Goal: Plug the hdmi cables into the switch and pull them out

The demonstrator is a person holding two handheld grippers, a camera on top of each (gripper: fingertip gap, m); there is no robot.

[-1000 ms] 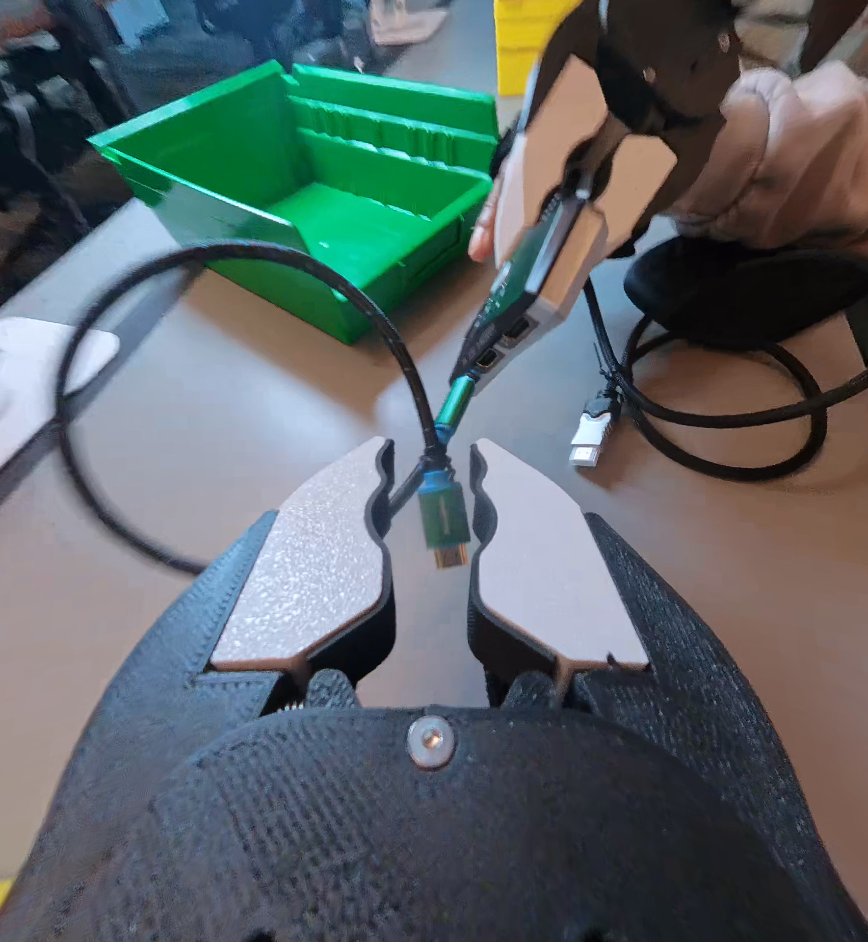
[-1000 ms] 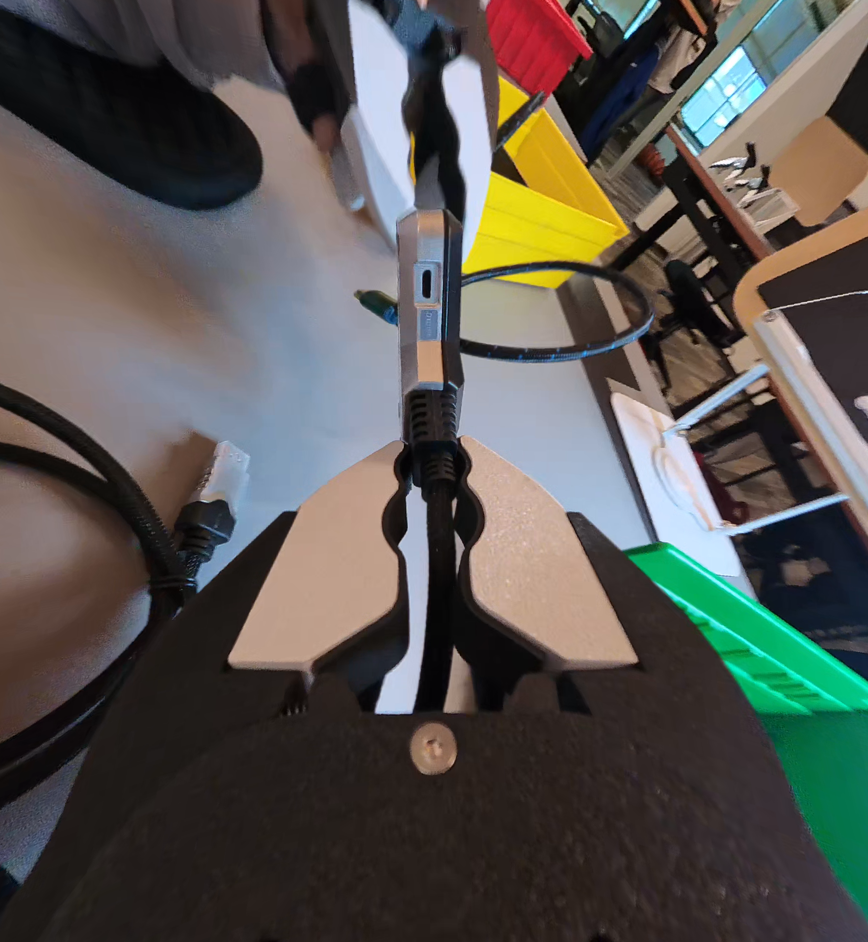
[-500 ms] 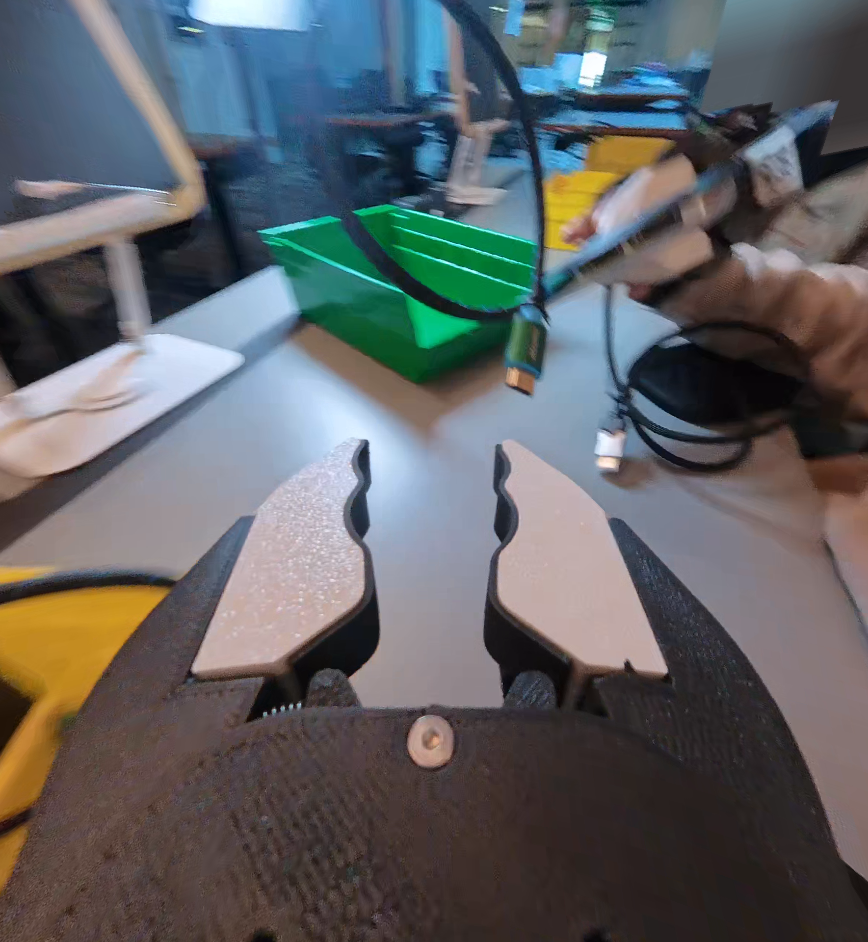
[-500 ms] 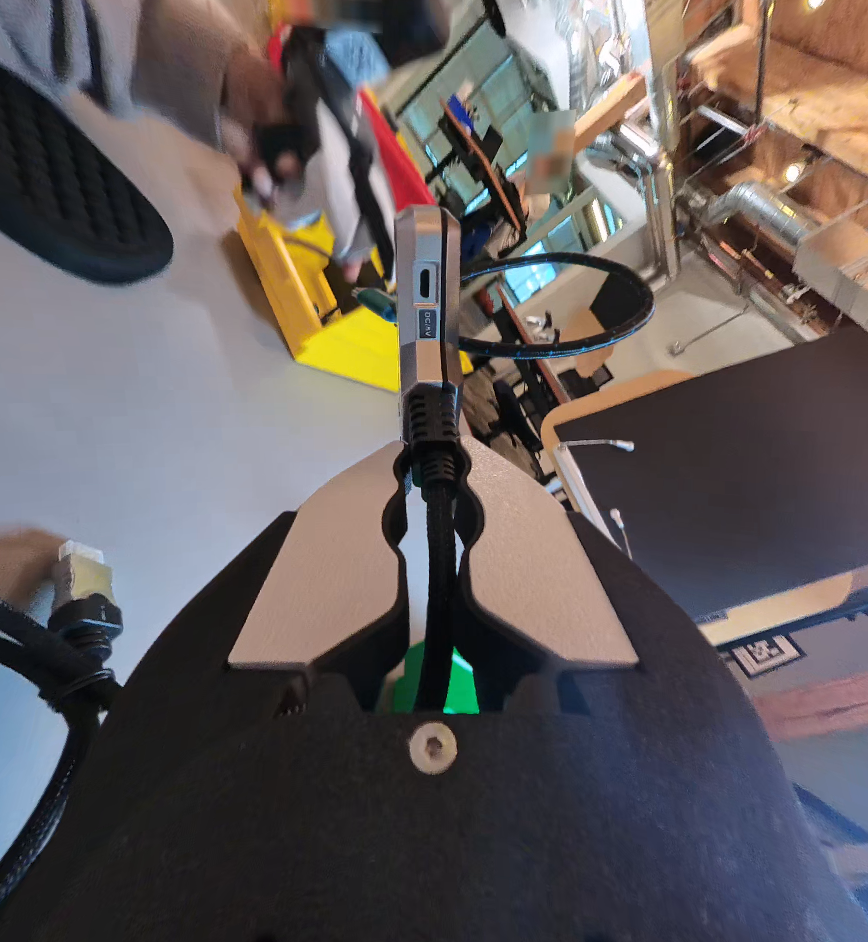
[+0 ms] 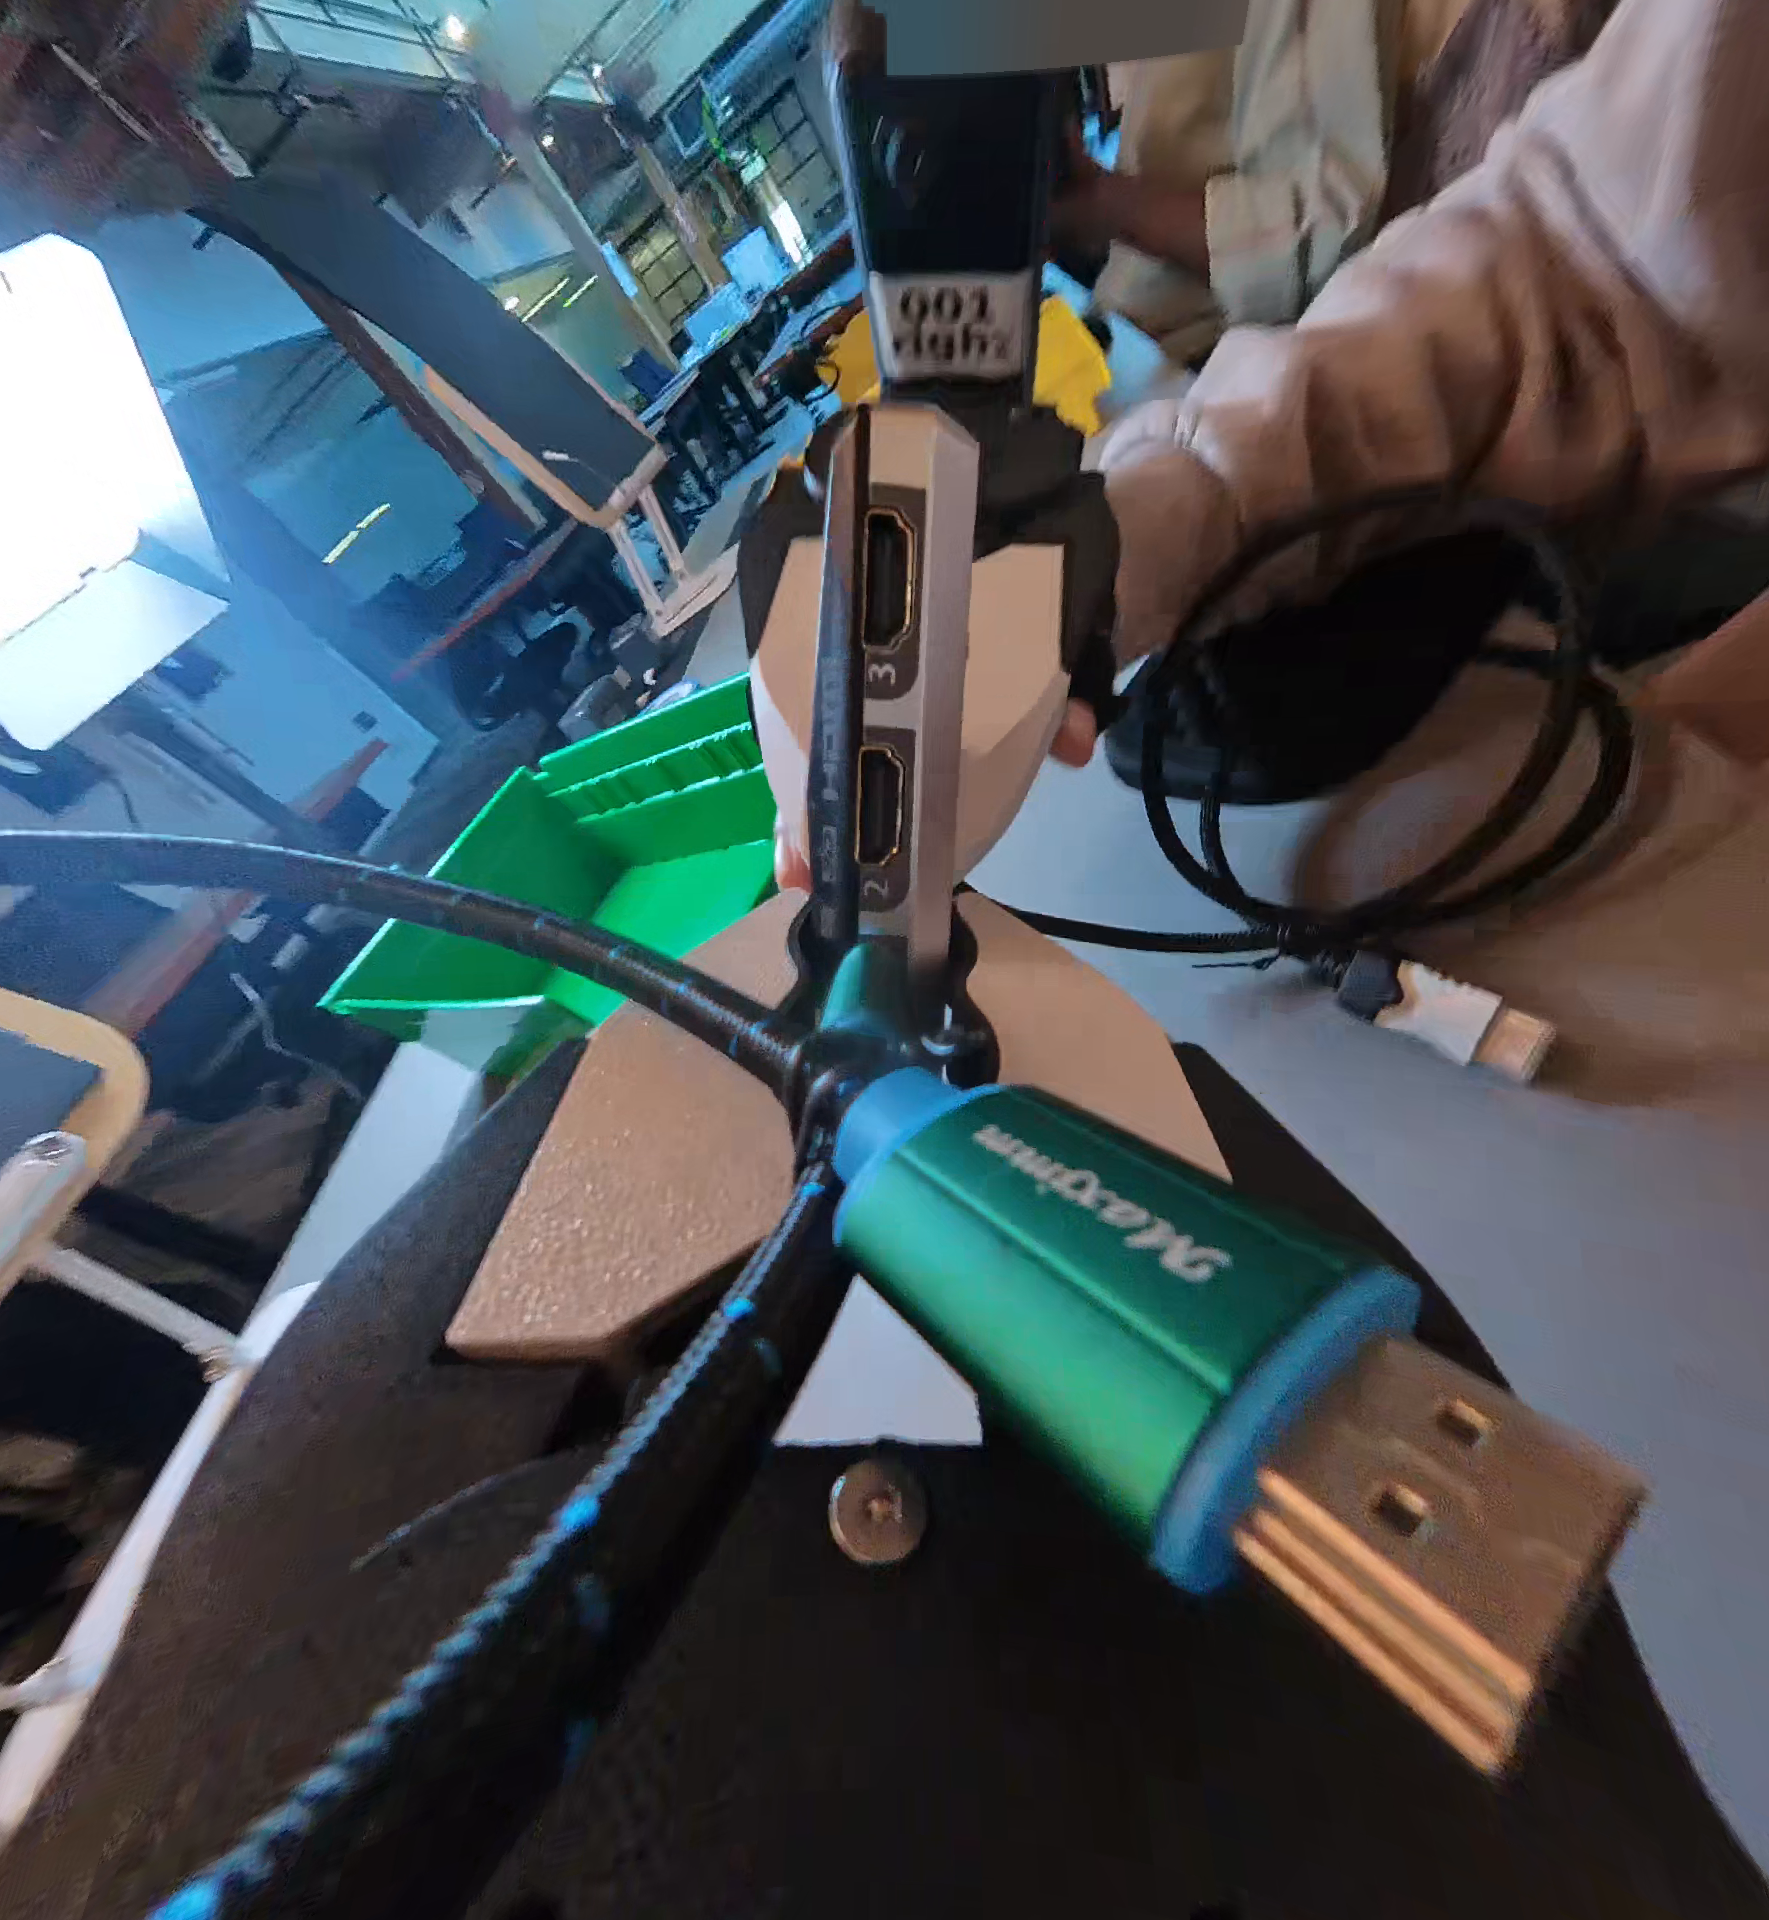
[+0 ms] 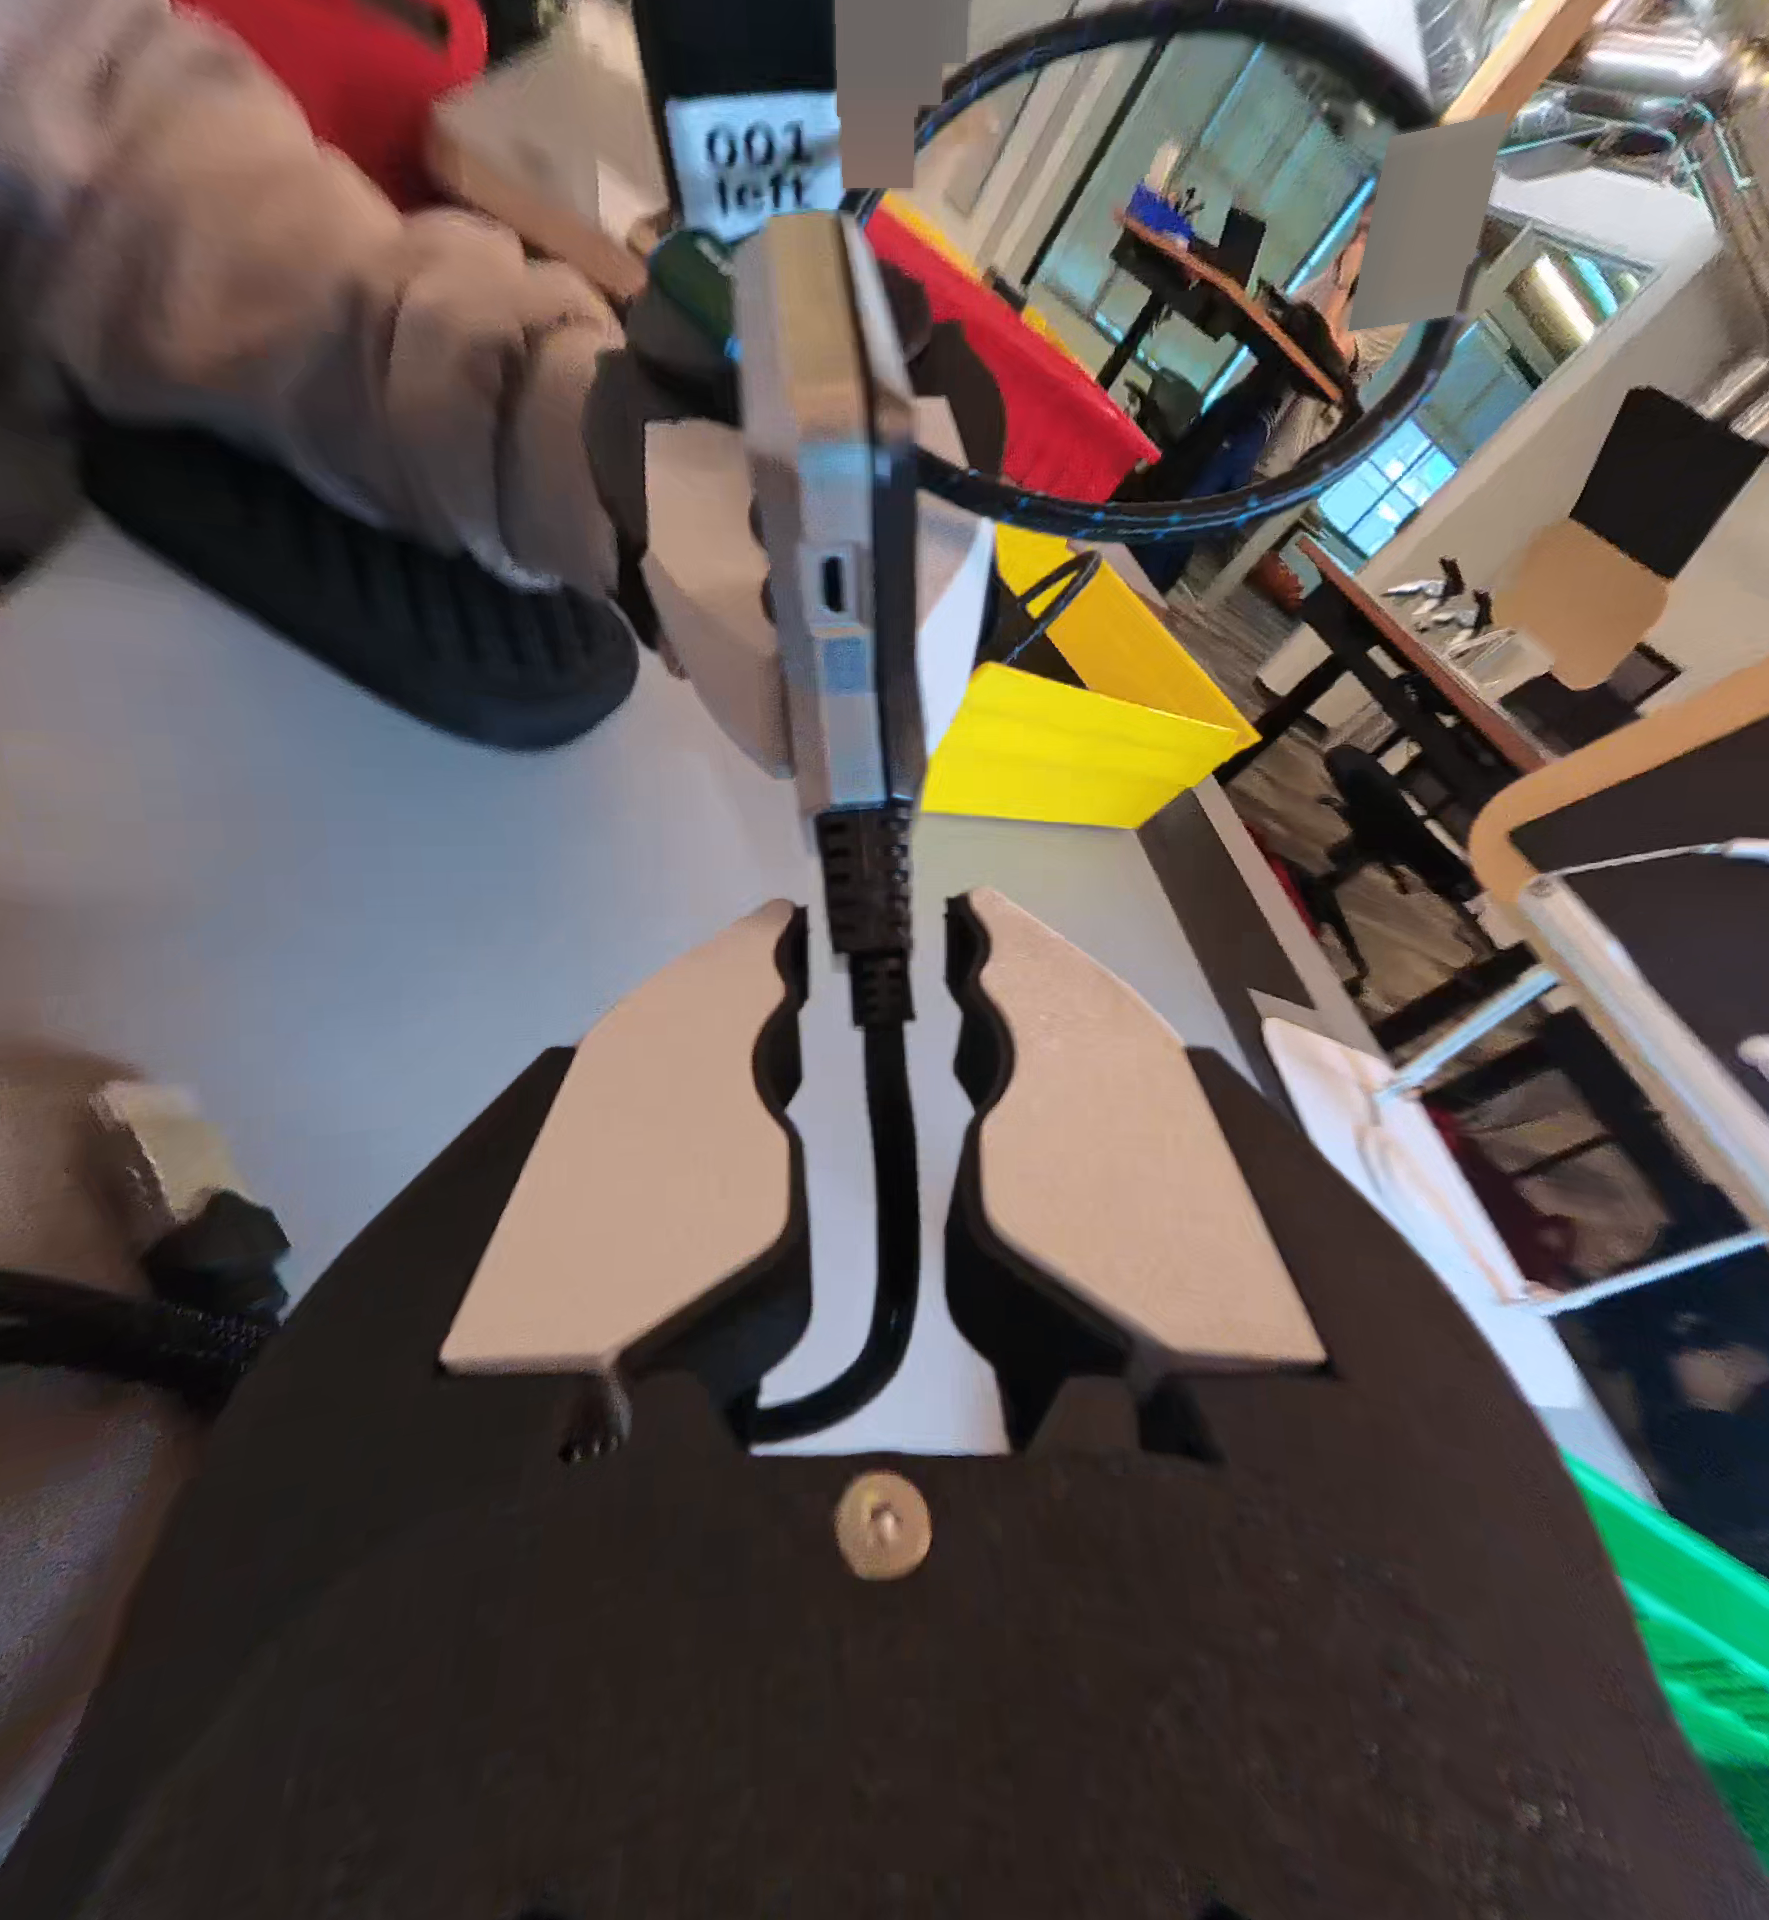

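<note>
Grey counter (image 6: 267, 935) stretches below an open workshop, with a green bin (image 5: 589, 925) at 9 o'clock of the switch in the left wrist view. In that view the left hand-held gripper (image 5: 875, 1023) is clamped on the lower end of the silver switch (image 5: 906, 675), where a green plug (image 5: 859, 997) sits between its tips. 2 ports face the camera, both empty. A loose green HDMI plug (image 5: 1119, 1320) looms at 5 o'clock. The right hand-held gripper (image 6: 875, 935) stands slightly apart around the switch's black lead (image 6: 885, 1143), touching neither side. A white-tipped cable (image 5: 1462, 1029) lies at 3 o'clock.
</note>
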